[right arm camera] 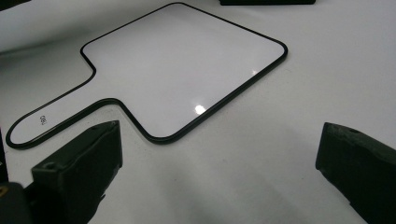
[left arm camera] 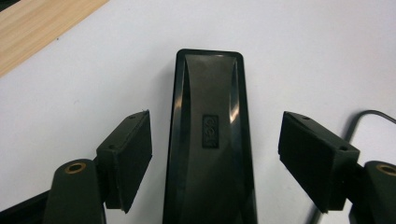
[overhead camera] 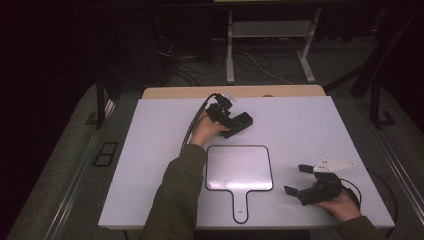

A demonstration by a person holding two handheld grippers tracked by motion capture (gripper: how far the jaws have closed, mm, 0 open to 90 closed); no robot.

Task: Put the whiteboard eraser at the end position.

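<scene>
A: High view first. White worktop (overhead camera: 310,125), lots of bare room right of the left gripper (overhead camera: 239,125), which sits near the far edge by a wood strip (overhead camera: 175,92). Black case (overhead camera: 242,122) is right at its jaws; contact is hard to judge from up here.

B: Right gripper (overhead camera: 299,179)?

A: Near the front right corner, jaws wide, nothing between. The paddle-shaped whiteboard (overhead camera: 239,167) lies flat between the two arms, handle toward the front edge.

B: Left gripper view?

A: Left gripper (left arm camera: 215,149) jaws part-open, straddling the black case (left arm camera: 210,140). Gap on both sides, pads not pressing. Case lies lengthwise between them on the white surface, wood strip (left arm camera: 32,28) at upper left.

B: Right gripper view?

A: Right gripper (right arm camera: 219,163) jaws wide apart over bare worktop (right arm camera: 261,158), whiteboard (right arm camera: 177,65) just ahead. Dark floor with cables past the table.
</scene>
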